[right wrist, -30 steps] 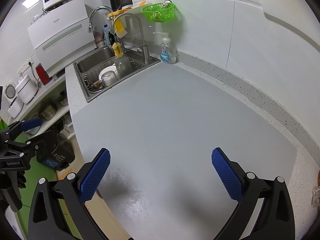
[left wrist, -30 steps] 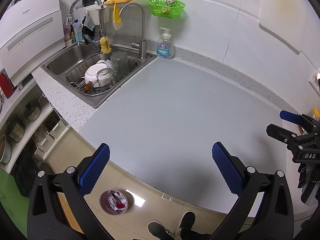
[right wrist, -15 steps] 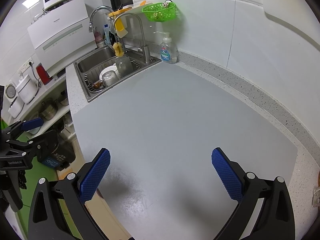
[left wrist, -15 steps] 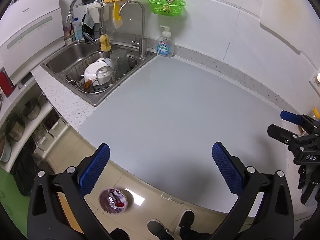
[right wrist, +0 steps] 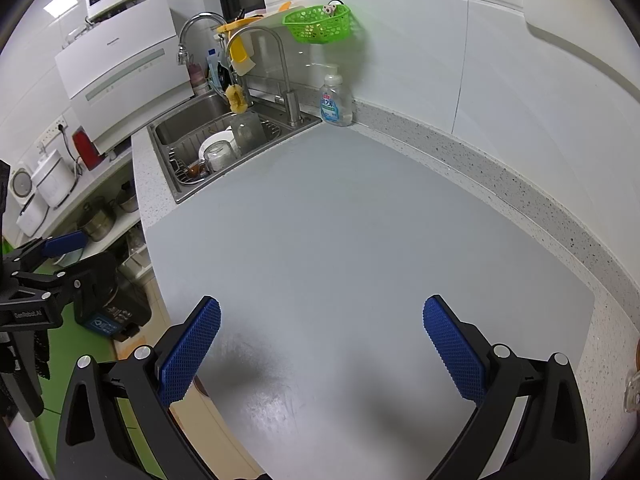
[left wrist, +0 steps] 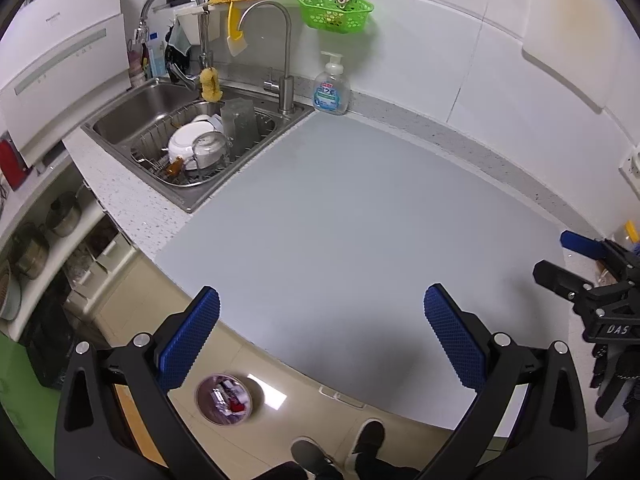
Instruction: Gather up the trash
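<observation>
Left gripper [left wrist: 320, 332]: held spread above the counter [left wrist: 360, 220] edge, nothing between its pads. Right gripper [right wrist: 320, 344]: likewise spread and unloaded, poised over the bare mat. Trash: none seen on the counter; some lies in the bin [left wrist: 224, 400] set on the floor below, presumably the collection point.

countertop [left wrist: 340, 216]: pale grey | basket [left wrist: 335, 12]: bright green, perforated | gripper pads [right wrist: 192, 350]: blue, diamond-textured | sponge [left wrist: 210, 84]: yellow
</observation>
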`<state>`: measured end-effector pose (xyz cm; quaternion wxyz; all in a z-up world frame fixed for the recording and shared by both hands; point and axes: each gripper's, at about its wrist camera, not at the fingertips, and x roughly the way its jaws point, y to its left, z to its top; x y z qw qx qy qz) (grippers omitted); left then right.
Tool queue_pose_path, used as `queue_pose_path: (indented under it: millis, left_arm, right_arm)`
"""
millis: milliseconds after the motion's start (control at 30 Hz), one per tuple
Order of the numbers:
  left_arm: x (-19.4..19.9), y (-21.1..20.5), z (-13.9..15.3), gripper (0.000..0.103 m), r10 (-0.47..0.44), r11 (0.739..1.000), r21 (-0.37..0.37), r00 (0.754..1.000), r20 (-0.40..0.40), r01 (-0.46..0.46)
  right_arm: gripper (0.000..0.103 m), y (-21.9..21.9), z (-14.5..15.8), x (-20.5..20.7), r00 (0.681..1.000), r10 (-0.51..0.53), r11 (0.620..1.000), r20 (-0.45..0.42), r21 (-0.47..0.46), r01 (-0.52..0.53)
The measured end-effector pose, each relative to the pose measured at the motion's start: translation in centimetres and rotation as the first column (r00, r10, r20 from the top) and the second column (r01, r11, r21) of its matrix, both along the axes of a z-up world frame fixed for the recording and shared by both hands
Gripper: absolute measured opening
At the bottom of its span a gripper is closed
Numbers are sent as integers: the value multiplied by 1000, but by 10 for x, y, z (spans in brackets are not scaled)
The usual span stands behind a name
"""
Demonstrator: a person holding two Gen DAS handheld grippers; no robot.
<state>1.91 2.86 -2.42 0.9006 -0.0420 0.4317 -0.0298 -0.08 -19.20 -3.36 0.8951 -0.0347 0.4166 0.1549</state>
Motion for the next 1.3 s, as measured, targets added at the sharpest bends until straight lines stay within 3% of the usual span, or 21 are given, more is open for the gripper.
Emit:
queue_pose_path:
  millis: [100,1300]
  left_arm:
    - [1,1,-1,100,0,1000,-26,1000,-9,0]
    - [-6,-11,3,100,2,1000,22,1000,22,-2]
  right_arm:
    - [97,0,-1,-1,1000,1,1000,-2,0,-1]
    - [97,-1,-4,-7,1000,7,1000,-4,5,-7]
